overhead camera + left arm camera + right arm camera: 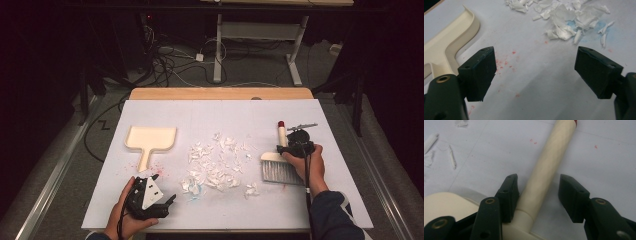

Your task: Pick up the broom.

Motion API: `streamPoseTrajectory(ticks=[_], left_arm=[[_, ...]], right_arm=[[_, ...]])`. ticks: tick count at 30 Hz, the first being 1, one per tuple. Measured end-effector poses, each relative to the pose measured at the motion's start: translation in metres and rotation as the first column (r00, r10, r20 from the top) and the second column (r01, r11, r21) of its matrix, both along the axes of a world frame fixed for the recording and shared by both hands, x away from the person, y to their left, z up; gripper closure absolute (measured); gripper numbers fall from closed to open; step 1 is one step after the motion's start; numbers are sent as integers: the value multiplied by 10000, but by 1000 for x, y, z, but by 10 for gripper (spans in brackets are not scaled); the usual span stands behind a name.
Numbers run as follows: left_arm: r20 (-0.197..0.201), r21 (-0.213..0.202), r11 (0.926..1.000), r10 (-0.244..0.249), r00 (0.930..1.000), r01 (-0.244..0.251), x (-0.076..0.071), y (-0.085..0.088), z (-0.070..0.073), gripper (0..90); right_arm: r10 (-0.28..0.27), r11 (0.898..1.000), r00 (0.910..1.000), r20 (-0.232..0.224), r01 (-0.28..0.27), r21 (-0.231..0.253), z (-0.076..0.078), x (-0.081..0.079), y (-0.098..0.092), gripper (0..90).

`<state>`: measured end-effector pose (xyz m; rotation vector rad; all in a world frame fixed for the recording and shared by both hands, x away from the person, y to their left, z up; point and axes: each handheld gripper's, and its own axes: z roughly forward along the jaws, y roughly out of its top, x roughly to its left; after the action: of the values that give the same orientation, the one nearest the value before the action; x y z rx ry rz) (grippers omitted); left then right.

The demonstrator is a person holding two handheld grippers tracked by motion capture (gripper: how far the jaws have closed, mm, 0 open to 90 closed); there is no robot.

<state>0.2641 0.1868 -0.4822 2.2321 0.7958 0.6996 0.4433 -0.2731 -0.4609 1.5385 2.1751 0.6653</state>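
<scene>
My right hand-held gripper [537,195] straddles the brush [549,167] handle, not yet clamped; it's light, stiff, smooth, best gripped near the head. My left hand-held gripper [535,72] is open, empty.

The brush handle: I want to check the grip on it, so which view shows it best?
The right gripper view: the brush handle runs between the right tongs, one pad against it, a gap at the other. The high view shows the whole brush small under the hand. The left gripper view looks at the dustpan and paper scraps.
</scene>
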Motion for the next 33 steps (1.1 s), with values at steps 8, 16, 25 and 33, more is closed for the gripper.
streamPoseTrajectory(ticks=[8, 16, 25, 33], left_arm=[[-373, 155, 9974, -697, 9969, 703, -2, -8, -1, 169], [-417, 18, 9985, -545, 9976, 546, -1, -2, -1, 169], [-360, -294, 9982, -537, 9979, 526, -2, -4, 2, 169], [-356, -467, 9983, -373, 9987, 356, -2, -2, 3, 173]], right_arm=[[-382, 9984, 9984, -406, 398, 390, 4, 12, -4, 705], [110, 9997, 9995, -301, -116, -193, 4, 14, -1, 714], [305, 9988, 9995, 54, -307, 375, 1, 11, -9, 716], [336, 9945, 9945, 987, -430, 951, 13, -3, -20, 717]])
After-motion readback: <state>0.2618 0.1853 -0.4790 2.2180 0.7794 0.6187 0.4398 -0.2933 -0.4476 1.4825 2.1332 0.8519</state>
